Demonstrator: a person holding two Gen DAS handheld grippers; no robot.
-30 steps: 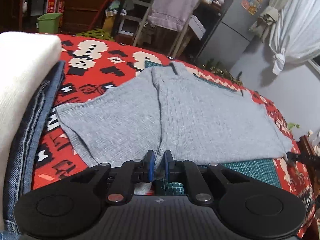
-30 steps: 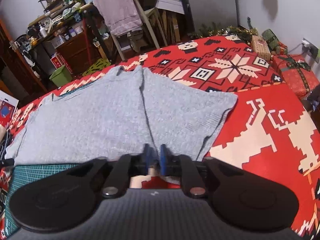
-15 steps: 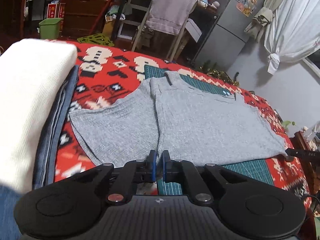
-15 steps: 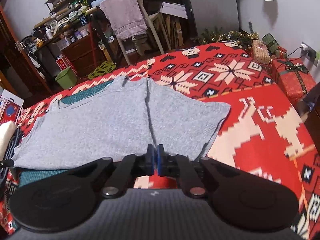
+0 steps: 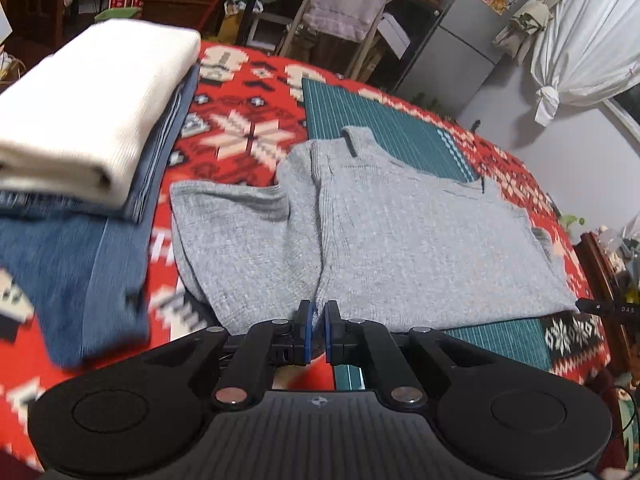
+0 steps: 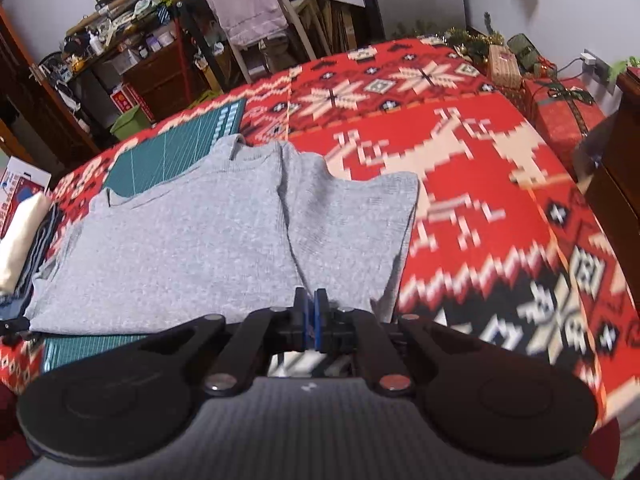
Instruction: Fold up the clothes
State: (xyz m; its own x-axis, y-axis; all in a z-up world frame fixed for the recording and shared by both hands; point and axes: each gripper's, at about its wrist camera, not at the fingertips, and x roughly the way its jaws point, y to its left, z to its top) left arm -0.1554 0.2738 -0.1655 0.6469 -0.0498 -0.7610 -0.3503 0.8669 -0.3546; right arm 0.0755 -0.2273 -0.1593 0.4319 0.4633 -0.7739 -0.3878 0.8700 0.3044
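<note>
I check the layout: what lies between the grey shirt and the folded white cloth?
In the left wrist view, folded blue jeans and red patterned blanket.

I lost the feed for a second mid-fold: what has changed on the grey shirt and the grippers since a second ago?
Both grippers, left and right, have lifted the near hem of the grey shirt and carried it toward the collar, so more of the green cutting mat shows beyond it and the sleeves have buckled. No new grasp or release: both stay clamped on the hem. The folded stack has not moved.
</note>
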